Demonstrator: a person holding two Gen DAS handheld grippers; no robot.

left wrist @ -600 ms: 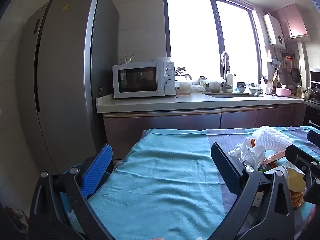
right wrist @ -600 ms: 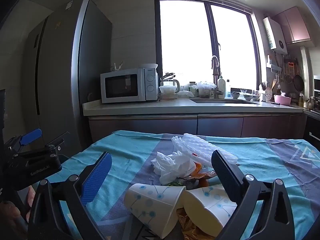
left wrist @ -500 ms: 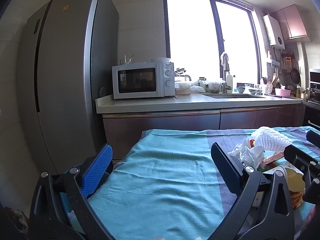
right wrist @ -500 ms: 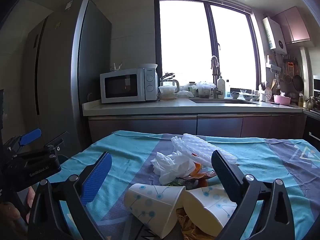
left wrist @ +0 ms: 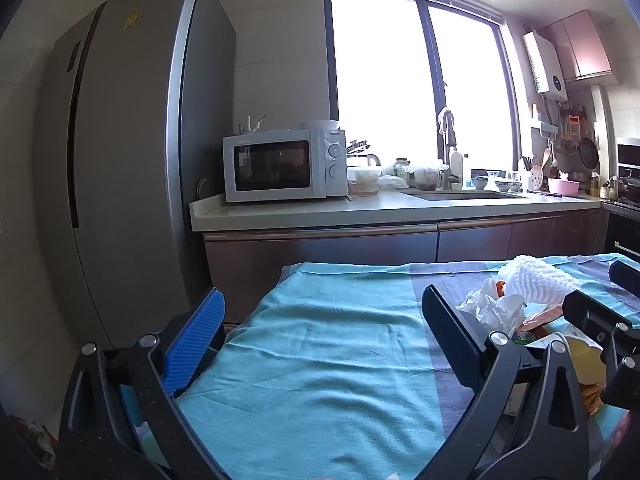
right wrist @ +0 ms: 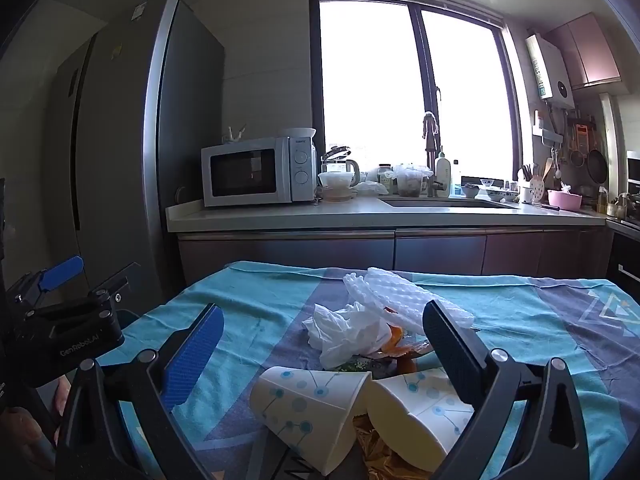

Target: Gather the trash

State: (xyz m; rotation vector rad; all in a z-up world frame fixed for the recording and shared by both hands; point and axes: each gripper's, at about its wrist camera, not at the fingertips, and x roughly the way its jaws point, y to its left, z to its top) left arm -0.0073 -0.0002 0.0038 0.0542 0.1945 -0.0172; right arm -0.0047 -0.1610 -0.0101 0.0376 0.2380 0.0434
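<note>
Both claws are wide open and hold nothing. The left claw (left wrist: 324,320) hangs over a bare part of the blue cloth (left wrist: 320,360) on the table. The right claw (right wrist: 324,340) is just above the trash: two paper cups (right wrist: 312,408) lie on their sides between its fingers, and behind them are a tissue (right wrist: 344,336), a white foam net (right wrist: 400,296) and orange scraps (right wrist: 394,340).
</note>
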